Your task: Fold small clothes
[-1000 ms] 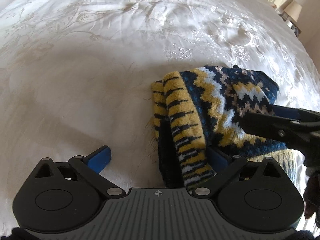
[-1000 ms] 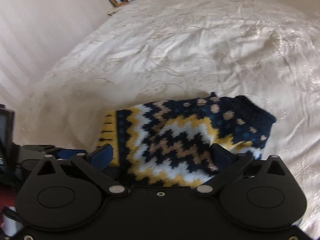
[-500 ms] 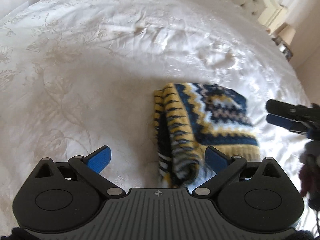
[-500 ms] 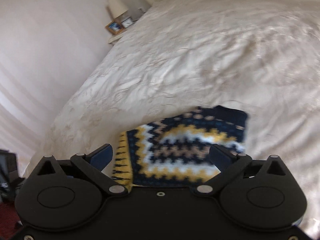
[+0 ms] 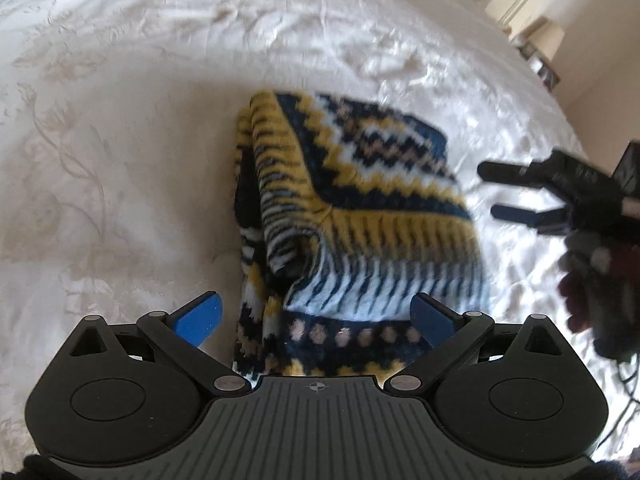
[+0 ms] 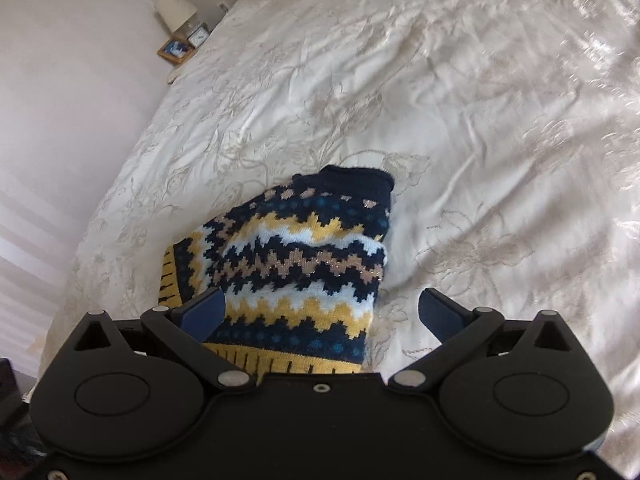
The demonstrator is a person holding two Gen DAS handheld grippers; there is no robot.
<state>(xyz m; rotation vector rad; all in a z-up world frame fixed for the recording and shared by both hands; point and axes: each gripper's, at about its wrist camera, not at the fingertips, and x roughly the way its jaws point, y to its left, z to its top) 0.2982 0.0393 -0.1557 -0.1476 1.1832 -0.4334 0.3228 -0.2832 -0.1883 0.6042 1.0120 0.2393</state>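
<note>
- White embroidered bedspread (image 6: 460,120) is covering the bed.
- Folded navy, yellow and white zigzag knit sweater (image 5: 352,216) is lying on it, mid-bed.
- Left gripper (image 5: 316,318) is hovering wide, empty.
- Right gripper (image 6: 322,312) is hovering wide, empty.

Folded sweater (image 5: 352,216) lying on the bedspread (image 5: 120,152), in several stacked layers, topmost flap doubled over the lower ones. Left gripper (image 5: 316,316) just in front of its near edge, fingers spread wide to either side, nothing between them. Right gripper (image 5: 516,192) off to the sweater's right, apart from it, fingers parted. From the right wrist view, right gripper (image 6: 320,312) with the sweater (image 6: 296,264) ahead, left fingertip (image 6: 204,312) over the knit, the other over bare bedspread (image 6: 480,120). Lamp (image 6: 176,10) and picture frame (image 6: 176,50) beyond the bed's far left corner, against the wall (image 6: 60,80).
</note>
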